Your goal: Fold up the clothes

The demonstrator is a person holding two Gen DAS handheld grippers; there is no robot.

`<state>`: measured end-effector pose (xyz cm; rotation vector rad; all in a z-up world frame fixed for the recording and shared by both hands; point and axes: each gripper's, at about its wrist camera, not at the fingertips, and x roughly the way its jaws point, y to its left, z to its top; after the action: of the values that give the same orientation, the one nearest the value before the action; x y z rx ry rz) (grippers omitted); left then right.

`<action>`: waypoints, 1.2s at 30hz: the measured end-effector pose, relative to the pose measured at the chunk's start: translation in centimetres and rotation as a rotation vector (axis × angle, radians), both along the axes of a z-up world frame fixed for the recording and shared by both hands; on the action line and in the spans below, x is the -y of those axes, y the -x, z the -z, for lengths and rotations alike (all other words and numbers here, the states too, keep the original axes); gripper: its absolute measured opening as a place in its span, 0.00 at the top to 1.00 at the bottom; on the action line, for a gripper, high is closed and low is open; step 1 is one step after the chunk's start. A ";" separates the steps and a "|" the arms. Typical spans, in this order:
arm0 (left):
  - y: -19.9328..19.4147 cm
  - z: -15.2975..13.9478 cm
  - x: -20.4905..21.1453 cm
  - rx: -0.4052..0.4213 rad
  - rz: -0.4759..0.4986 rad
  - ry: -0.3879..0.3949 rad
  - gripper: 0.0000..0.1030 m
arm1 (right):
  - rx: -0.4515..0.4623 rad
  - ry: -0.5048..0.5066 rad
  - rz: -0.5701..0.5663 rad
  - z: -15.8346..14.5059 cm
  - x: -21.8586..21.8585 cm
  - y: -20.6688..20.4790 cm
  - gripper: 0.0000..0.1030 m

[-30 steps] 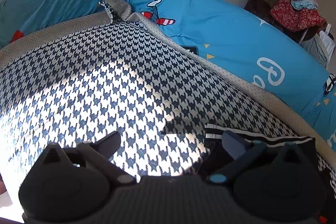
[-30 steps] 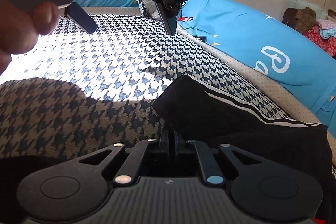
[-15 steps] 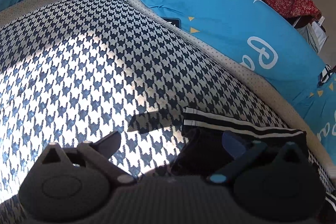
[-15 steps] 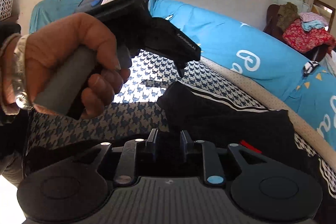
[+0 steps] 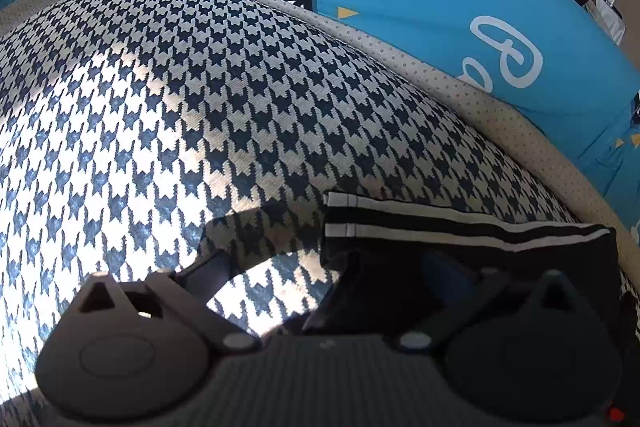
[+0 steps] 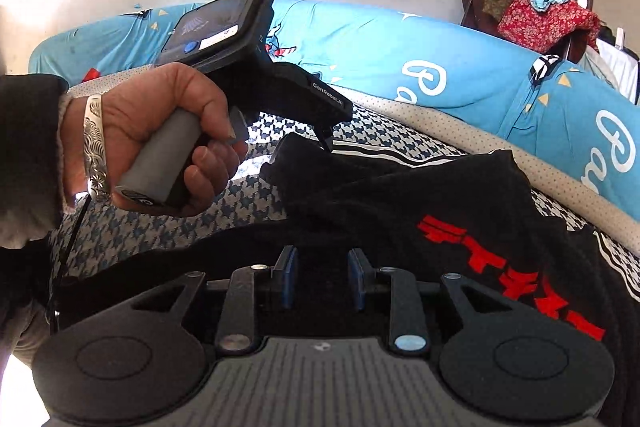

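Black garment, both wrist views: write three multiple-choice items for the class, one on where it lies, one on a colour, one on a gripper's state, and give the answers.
1. Where does the garment lie?
A. on the houndstooth cover
B. on a chair
C. on the floor

2. What colour is the print on it?
A. yellow
B. red
C. green

3. How does the left gripper stand?
A. shut on the garment
B. shut, empty
C. open

Answers:
1 A, the black cloth is spread on the checked cover.
2 B, red marks show on the black cloth in the right wrist view.
3 C, its two fingers stand wide apart, one of them over the garment's edge.
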<state>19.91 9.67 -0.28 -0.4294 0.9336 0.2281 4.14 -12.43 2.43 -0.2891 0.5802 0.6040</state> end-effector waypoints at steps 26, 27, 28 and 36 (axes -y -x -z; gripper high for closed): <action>-0.8 0.1 1.9 0.087 0.013 -0.424 0.82 | 0.002 0.003 0.186 -0.1 2.6 -1.7 0.74; -0.7 -0.1 1.9 0.091 0.007 -0.411 0.82 | 0.003 0.006 0.194 -0.1 2.8 -1.7 0.74; -0.6 -0.4 1.8 0.099 0.001 -0.392 0.81 | 0.004 0.008 0.203 -0.1 3.1 -1.7 0.74; 1.7 -4.4 4.4 0.220 0.097 -0.291 0.66 | 0.058 0.025 0.283 -0.9 6.0 -2.4 0.73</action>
<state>18.20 5.26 4.09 -0.1362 0.6895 0.2200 6.59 -18.46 3.36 -0.2418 0.5605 0.3146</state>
